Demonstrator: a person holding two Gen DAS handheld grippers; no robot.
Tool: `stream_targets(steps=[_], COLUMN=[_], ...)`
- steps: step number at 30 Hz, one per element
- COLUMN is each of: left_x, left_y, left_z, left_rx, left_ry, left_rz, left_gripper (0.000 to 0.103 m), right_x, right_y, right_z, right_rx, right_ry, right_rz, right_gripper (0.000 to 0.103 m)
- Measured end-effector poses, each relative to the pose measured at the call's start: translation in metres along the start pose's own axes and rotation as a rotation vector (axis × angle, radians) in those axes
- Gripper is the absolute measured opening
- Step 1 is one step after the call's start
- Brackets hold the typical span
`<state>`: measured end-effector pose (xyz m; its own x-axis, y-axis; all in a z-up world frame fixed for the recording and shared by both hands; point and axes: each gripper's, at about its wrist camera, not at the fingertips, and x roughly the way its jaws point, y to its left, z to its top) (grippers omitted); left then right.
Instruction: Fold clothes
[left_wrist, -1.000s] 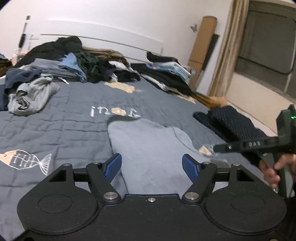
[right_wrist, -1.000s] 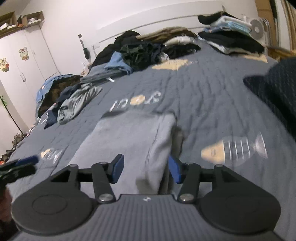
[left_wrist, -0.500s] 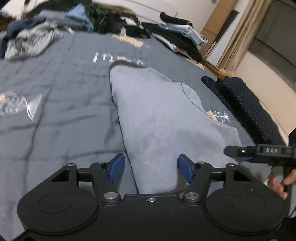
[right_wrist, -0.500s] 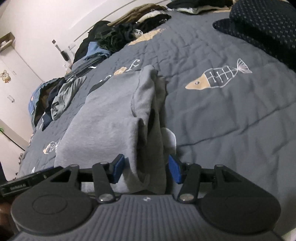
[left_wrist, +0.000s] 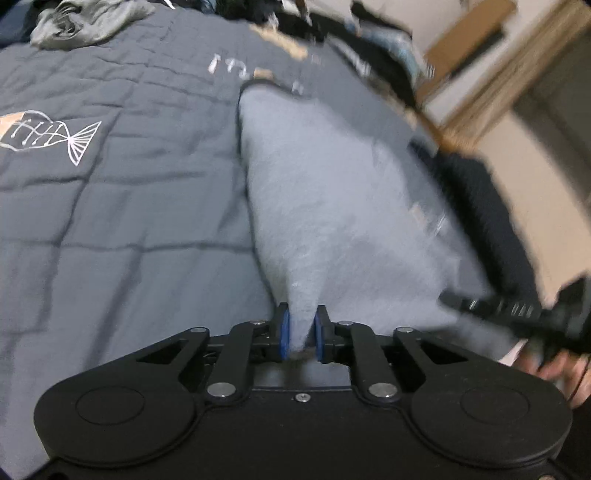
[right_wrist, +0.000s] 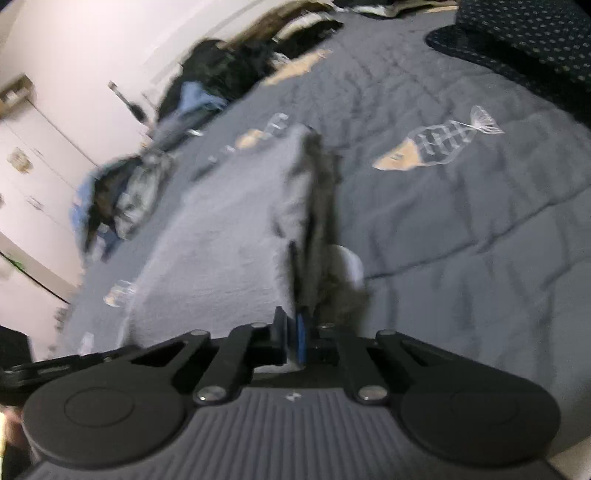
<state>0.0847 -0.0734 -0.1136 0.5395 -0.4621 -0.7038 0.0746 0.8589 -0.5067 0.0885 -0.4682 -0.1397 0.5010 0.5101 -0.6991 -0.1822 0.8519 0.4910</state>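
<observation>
Only the left view shows a hand holding the right gripper. The left gripper is closing on the garment's near edge; the right pinches its bunched fold. Both angle down at the quilt.

Garment: plain light grey. Quilt: dark grey-blue, printed with white-and-tan fish skeletons. Folded cloth: navy, pale-dotted.

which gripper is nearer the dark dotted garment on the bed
Right. The right gripper holds the grey garment's edge on the dotted garment's side; the left gripper grips the opposite edge.
</observation>
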Motion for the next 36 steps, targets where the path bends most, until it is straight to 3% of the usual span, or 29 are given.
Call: stream_targets(steps=[3,7,10,13,18,20,24,25,28,31,34,36], left_x=[-0.006,-0.034,-0.049,-0.051,-0.032,-0.014,0.022,0.036,0.07,0.073,0.071,0.065], left_y=[-0.004,-0.008,-0.01,-0.017,-0.031,-0.037,-0.029,-0.022,-0.002,0.005,0.0,-0.002], left_z=[0.001,0.006,0.015,0.031,0.052,0.058,0.063,0.064,0.061,0.056,0.057,0.06], left_rx=[0.023,0.053,0.04,0.036,0.053,0.08,0.029,0.005,-0.067,-0.071,-0.062,-0.071], left_ry=[-0.025,-0.153,-0.236,-0.265,-0.244,-0.21,-0.113,-0.07,0.022,0.007,0.006,-0.006], left_rz=[0.009,-0.032,-0.092,-0.162,-0.314,-0.348,-0.443,-0.419,-0.367,-0.397,-0.397,-0.438], left_gripper=[0.037,0.057,0.058,0.058,0.062,0.065,0.067,0.073,0.073,0.073,0.076,0.08], right_x=[0.006,-0.016,-0.031,-0.039,-0.034,-0.029,-0.02,-0.019,-0.019,-0.018,-0.016,-0.01], right_y=[0.002,0.009,0.009,0.007,0.014,0.016,0.019,0.018,0.015,0.015,0.024,0.037], right_z=[-0.002,0.006,0.013,0.021,0.03,0.031,0.033,0.033,0.035,0.046,0.068,0.083], right_rx=[-0.033,-0.088,-0.085,-0.05,-0.08,-0.091,-0.109,-0.106,-0.097,-0.085,-0.094,-0.136], right_ry=[0.001,-0.1,-0.178,-0.223,-0.231,-0.221,-0.191,-0.188,-0.189,-0.187,-0.176,-0.162], right_rz=[-0.042,-0.064,-0.047,-0.001,0.042,0.042,0.039,0.039,0.027,0.051,0.127,0.18], right_gripper=[0.01,0.035,0.039,0.04,0.048,0.051,0.053,0.054,0.054,0.055,0.055,0.057])
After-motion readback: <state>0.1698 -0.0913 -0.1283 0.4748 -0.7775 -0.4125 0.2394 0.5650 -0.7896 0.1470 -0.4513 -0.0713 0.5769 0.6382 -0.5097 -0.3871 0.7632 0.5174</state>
